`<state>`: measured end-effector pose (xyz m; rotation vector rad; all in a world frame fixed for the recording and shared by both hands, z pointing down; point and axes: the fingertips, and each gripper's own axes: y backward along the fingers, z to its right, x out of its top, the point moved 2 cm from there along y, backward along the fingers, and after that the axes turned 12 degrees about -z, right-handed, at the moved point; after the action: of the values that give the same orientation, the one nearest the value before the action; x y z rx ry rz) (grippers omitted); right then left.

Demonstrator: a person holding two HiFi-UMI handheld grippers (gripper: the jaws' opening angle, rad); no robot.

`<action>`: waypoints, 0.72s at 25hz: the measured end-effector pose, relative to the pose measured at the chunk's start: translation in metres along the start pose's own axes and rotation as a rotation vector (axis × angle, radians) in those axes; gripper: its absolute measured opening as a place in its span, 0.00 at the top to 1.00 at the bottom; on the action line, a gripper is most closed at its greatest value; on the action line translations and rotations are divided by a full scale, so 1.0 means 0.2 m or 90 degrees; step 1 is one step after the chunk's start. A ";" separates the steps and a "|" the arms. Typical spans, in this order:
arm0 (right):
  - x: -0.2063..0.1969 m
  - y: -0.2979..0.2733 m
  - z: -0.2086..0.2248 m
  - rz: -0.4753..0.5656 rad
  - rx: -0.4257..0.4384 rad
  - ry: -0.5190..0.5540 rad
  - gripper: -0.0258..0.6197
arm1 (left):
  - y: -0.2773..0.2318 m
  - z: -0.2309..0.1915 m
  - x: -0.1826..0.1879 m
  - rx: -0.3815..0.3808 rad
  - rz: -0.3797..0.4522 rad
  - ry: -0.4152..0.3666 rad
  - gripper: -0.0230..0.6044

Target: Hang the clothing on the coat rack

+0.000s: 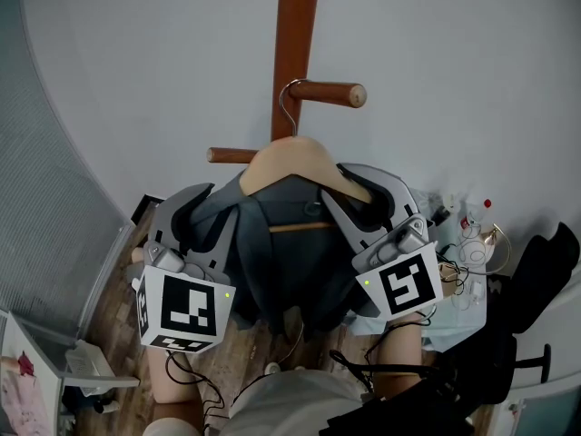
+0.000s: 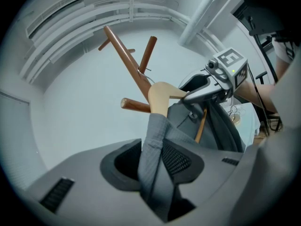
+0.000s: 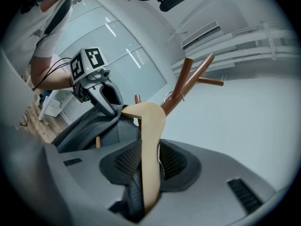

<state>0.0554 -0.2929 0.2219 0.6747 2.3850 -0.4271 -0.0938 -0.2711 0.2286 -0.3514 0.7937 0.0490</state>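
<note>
A wooden hanger point(image 1: 289, 157) carries a dark grey garment point(image 1: 281, 262) in front of the brown coat rack point(image 1: 295, 44). Its metal hook point(image 1: 287, 96) sits at the peg point(image 1: 331, 92), close to the pole. My left gripper point(image 1: 216, 211) is shut on the garment's left shoulder; in the left gripper view the grey fabric point(image 2: 157, 145) is pinched between the jaws of my left gripper point(image 2: 157, 163). My right gripper point(image 1: 363, 198) is shut on the hanger's right arm; in the right gripper view that pale arm point(image 3: 149, 140) and a strip of fabric fill the jaws of my right gripper point(image 3: 148, 165).
A lower peg point(image 1: 229, 155) sticks out left of the pole, just behind the hanger. A pale wall is behind the rack. A table point(image 1: 472, 284) with cables and glassware stands at the right, a black chair point(image 1: 536, 280) beside it, and a white shelf point(image 1: 86, 363) at the lower left.
</note>
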 end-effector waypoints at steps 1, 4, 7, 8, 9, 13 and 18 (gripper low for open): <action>0.00 0.00 0.00 0.001 -0.001 -0.001 0.76 | 0.00 0.00 0.00 0.004 0.001 -0.003 0.73; -0.02 -0.01 0.00 0.002 -0.015 -0.003 0.76 | -0.01 0.01 0.00 0.024 0.010 -0.015 0.73; -0.03 -0.01 -0.01 0.009 -0.036 -0.010 0.76 | 0.00 0.01 0.01 0.042 0.029 -0.026 0.73; -0.03 -0.01 -0.01 0.012 -0.040 -0.014 0.75 | 0.00 0.01 0.01 0.047 0.037 -0.028 0.73; -0.03 -0.01 -0.01 0.015 -0.043 -0.019 0.75 | 0.01 0.01 0.01 0.051 0.044 -0.028 0.73; -0.02 0.00 -0.01 0.029 -0.042 -0.044 0.71 | 0.02 -0.01 -0.01 0.067 0.060 -0.024 0.72; 0.00 0.02 -0.01 0.069 -0.063 -0.108 0.68 | 0.10 -0.04 0.06 0.083 0.139 -0.046 0.66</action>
<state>0.0567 -0.2889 0.2216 0.6911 2.1836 -0.3056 -0.0939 -0.2564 0.2096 -0.1377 0.7570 0.2120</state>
